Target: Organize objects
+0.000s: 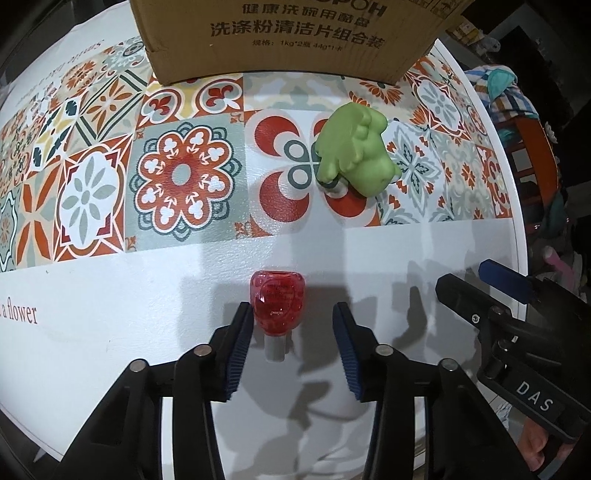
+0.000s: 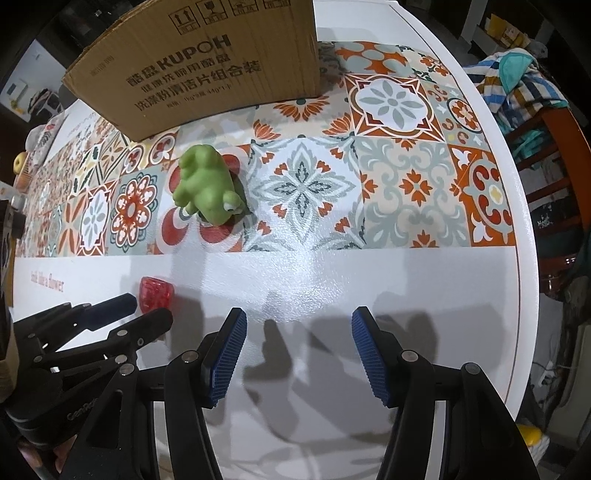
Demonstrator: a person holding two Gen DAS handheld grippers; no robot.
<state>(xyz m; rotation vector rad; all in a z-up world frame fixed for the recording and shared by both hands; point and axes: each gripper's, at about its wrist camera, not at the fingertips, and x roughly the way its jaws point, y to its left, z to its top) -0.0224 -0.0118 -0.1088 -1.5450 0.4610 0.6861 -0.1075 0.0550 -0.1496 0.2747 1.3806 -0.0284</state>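
Left hand-held gripper (image 1: pixel 291 314) brackets the red bottle (image 1: pixel 277 304), ungripped; right hand-held gripper (image 2: pixel 299 317) gapes empty.

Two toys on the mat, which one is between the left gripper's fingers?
The red strawberry-shaped toy, on the plain white strip between the left gripper fingers. The green frog toy sits farther off on the patterned tiles, near the cardboard box.

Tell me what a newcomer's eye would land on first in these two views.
The bright green frog toy stands out on the patterned tile mat, just in front of the cardboard box. Nearer, a small red strawberry-shaped object lies on the white strip of table between the fingers of the left claw, one pad at its side. The right claw hangs open over bare white table.
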